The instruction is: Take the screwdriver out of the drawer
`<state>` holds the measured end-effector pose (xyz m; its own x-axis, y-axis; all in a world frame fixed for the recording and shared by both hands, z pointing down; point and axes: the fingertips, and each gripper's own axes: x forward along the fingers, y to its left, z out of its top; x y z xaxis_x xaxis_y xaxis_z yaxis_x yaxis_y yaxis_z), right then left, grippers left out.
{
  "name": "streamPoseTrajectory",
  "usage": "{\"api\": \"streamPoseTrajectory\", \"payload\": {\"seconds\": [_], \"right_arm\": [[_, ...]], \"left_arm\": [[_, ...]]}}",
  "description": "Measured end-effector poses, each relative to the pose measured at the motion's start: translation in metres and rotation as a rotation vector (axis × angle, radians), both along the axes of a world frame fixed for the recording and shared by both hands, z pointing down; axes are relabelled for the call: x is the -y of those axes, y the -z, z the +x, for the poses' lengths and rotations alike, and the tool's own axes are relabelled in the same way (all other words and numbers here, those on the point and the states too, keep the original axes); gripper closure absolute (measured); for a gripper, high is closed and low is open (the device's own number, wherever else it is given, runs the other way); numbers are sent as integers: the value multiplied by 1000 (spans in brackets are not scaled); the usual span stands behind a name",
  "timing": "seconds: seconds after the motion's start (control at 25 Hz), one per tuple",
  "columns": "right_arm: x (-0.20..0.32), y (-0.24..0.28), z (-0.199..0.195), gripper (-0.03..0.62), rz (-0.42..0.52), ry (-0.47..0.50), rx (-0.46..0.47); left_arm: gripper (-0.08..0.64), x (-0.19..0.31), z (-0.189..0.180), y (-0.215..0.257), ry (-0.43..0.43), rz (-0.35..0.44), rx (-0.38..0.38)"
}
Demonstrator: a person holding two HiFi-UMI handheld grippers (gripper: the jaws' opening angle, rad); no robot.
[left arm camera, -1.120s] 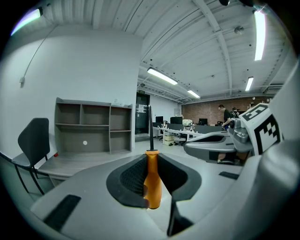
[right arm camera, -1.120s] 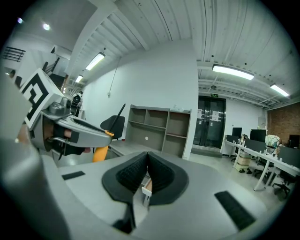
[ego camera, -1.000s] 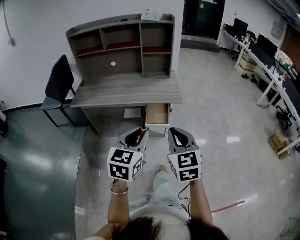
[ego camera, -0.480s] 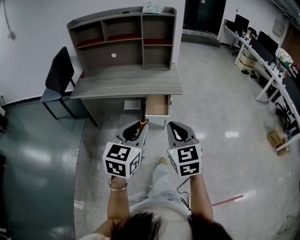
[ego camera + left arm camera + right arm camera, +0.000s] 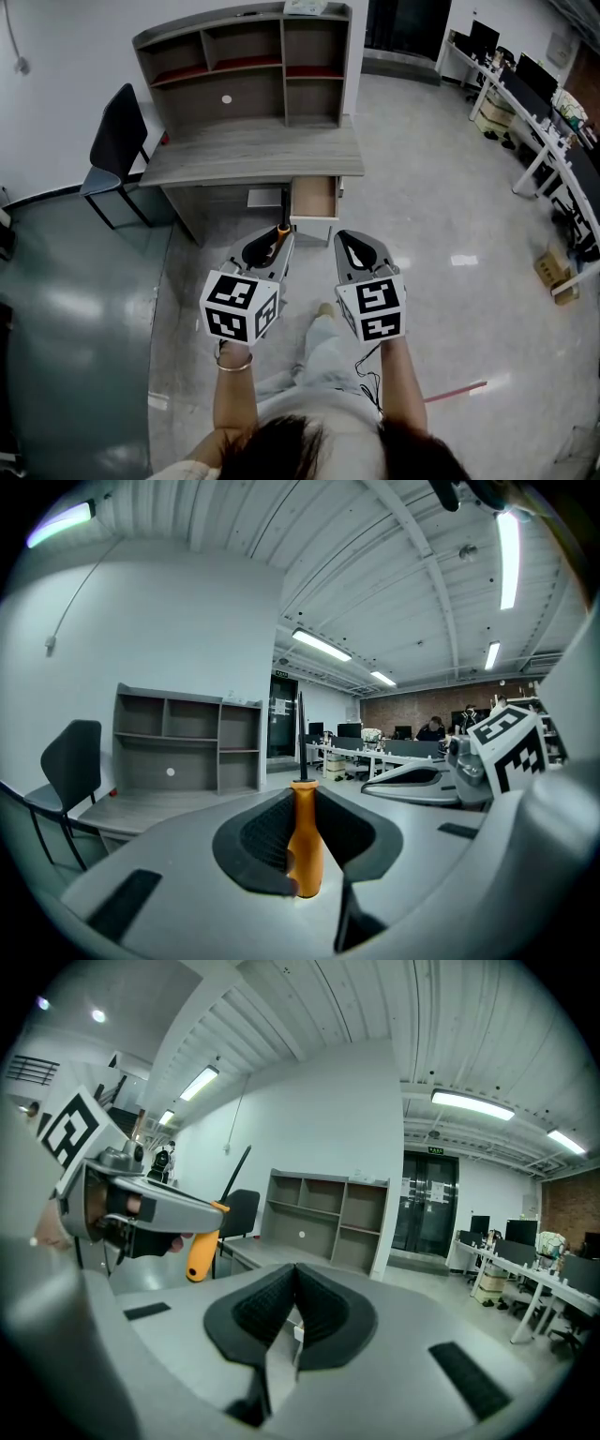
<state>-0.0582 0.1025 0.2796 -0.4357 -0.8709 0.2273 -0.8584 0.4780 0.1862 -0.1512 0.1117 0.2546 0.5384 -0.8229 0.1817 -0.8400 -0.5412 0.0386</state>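
**Screwdriver out of the drawer, clamped in the left gripper**

The left gripper (image 5: 298, 829) was closed on the screwdriver (image 5: 305, 841), its pads pressing the orange handle while the thin dark shaft ran out past the jaw tips. The tool was well clear of the open drawer (image 5: 314, 197) under the desk's (image 5: 253, 169) front right corner. It looked light and rigid. The smooth handle could probably swivel, so a grip at its waist suited it. The right gripper (image 5: 293, 1290) had its jaws together on nothing. No brand or label could be read on the tool.
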Motion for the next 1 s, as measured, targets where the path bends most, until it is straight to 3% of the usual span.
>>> {"api": "streamPoseTrajectory", "payload": {"seconds": [1.0], "right_arm": [[-4,-3,7,566,-18,-32,-35]], "left_arm": [[483,-4,0,-7,-34,-31,-24]]}}
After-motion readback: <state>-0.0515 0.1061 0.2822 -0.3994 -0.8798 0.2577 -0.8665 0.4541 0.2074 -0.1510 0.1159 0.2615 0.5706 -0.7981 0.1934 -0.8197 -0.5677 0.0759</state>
